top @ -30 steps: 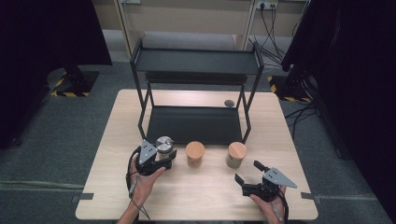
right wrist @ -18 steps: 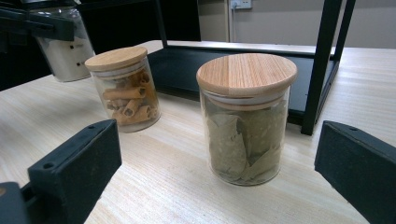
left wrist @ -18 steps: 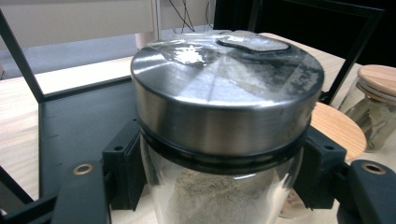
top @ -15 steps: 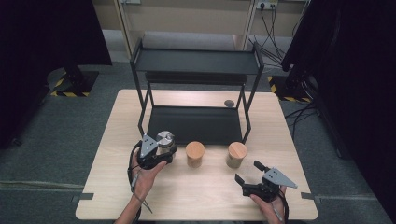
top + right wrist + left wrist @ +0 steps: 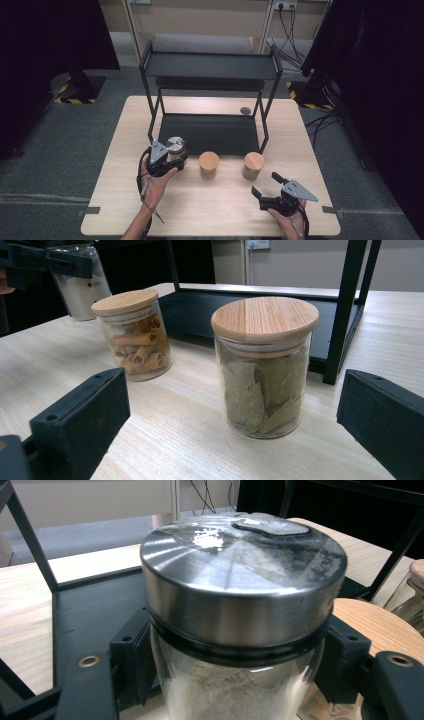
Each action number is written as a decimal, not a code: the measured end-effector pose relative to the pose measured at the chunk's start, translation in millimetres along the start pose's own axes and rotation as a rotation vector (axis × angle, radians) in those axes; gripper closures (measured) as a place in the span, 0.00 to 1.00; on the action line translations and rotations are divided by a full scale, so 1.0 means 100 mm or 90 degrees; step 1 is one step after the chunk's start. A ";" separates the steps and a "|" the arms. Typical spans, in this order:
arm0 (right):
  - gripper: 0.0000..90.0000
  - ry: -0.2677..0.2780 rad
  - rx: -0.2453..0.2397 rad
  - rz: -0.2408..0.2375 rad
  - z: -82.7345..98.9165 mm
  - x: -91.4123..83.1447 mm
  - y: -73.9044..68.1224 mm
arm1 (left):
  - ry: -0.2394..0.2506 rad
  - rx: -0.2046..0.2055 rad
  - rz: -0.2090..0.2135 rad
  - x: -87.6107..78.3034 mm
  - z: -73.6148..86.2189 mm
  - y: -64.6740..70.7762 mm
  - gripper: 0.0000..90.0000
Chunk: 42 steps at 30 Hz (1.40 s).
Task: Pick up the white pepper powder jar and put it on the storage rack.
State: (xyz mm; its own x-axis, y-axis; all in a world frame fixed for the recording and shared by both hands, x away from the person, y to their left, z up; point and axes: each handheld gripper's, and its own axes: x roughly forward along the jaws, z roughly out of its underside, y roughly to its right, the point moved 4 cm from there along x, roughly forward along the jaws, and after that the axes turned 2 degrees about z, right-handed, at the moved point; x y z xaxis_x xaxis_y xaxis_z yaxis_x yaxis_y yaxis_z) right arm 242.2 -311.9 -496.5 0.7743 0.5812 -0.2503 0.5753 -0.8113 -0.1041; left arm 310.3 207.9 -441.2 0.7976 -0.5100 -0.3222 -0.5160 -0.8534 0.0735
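At the tabletop's [image 5: 115, 200] nine o'clock side, a steel-lidded powder jar [image 5: 175, 148] is pinched in the left claw [image 5: 170, 161], before the black rack's lower shelf [image 5: 210, 131]. Likely being shelved: next, carry it toward twelve o'clock. The right claw [image 5: 267, 190] is spread at five o'clock, facing the bay-leaf jar [image 5: 265, 365].

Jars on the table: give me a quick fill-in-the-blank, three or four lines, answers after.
1. The left gripper is shut on the jar with the ____ lid.
2. The jar of leaves and the jar of rolled sticks both have ____ lids.
3. The right gripper has its jaws ____.
4. The lower shelf of the black rack holds ____ jars.

Answers: metal; wooden; open; no
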 end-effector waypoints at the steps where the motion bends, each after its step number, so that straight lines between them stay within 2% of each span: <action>1: 0.01 0.000 0.000 0.000 0.00 0.00 0.00 | 0.000 0.000 0.000 0.01 0.00 0.00 0.34; 20: 0.01 0.000 0.001 -0.001 0.00 0.00 0.00 | 0.007 -0.010 -0.011 0.10 -0.09 -0.06 0.34; 42: 0.01 0.000 0.004 0.000 0.00 0.00 0.00 | -0.006 -0.008 -0.028 0.29 -0.18 -0.11 0.34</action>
State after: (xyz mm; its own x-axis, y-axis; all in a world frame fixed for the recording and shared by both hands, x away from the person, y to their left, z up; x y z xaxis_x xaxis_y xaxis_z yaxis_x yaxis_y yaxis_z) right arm 242.2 -312.3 -496.6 0.7743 0.5815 -0.2496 0.5741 -0.8114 -0.1095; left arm 345.0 200.6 -434.8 0.8162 -0.4711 -0.3346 -0.4766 -0.8762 0.0709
